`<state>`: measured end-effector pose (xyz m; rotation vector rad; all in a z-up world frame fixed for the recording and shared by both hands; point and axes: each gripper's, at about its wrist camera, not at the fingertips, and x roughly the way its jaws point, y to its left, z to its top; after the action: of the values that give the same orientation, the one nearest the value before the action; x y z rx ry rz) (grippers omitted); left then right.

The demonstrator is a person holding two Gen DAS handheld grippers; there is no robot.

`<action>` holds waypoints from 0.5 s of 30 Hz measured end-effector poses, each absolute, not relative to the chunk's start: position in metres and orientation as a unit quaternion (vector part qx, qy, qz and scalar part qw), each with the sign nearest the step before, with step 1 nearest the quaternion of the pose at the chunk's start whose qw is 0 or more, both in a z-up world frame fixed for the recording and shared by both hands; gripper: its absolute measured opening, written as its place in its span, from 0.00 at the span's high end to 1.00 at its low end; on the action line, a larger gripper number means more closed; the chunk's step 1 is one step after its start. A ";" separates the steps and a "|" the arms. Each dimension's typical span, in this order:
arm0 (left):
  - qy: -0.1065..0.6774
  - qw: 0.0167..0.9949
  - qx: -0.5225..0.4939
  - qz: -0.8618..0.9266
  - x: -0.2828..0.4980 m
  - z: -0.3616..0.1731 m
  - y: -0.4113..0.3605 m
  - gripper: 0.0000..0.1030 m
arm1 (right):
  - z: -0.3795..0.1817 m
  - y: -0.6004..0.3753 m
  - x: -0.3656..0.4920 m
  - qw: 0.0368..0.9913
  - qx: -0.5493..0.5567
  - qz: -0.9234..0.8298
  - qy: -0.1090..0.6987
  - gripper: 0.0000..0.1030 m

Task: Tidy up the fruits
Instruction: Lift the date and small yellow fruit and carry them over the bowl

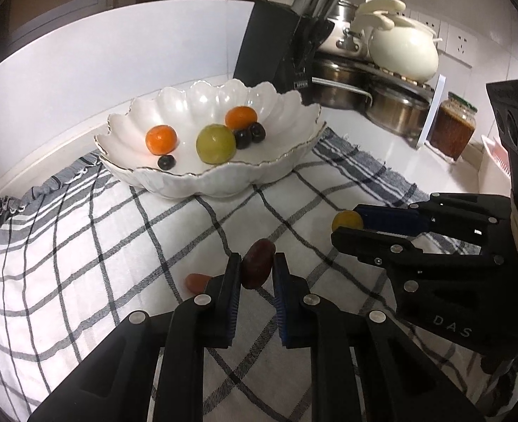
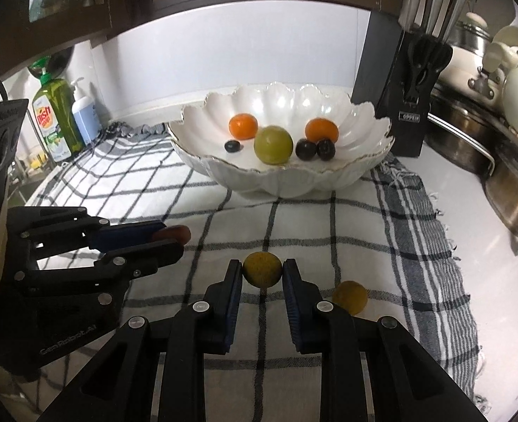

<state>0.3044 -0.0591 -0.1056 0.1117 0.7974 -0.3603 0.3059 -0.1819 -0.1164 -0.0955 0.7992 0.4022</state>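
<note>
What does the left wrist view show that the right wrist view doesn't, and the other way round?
Only the left wrist view: a reddish fruit loose on the cloth, and a jar. Only the right wrist view: a second yellow fruit on the cloth, and a dish soap bottle. Both: the white bowl holding fruit, the left hand-held gripper shut on a dark red fruit, and the right hand-held gripper shut on a yellow fruit.

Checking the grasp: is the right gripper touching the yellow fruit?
Touching. The right wrist view shows the right gripper shut on the yellow fruit, both jaws pressed against its sides.
</note>
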 end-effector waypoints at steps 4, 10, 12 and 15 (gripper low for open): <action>0.375 0.910 0.044 -0.170 0.301 -0.094 -0.056 0.82 | -0.104 -0.182 0.302 0.907 -0.044 0.194 0.370 0.76; 0.353 0.921 0.040 -0.160 0.297 -0.075 -0.051 0.82 | -0.085 -0.184 0.301 0.919 -0.035 0.189 0.343 0.76; 0.347 0.924 0.040 -0.154 0.298 -0.070 -0.050 0.82 | -0.080 -0.184 0.301 0.922 -0.034 0.188 0.335 0.76; 0.337 0.929 0.042 -0.145 0.299 -0.063 -0.047 0.82 | -0.074 -0.183 0.303 0.927 -0.036 0.185 0.325 0.76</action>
<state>0.2991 -0.0471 -0.0633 0.0864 0.6895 -0.2976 0.3025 -0.1829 -0.0737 -0.0735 0.6662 0.3791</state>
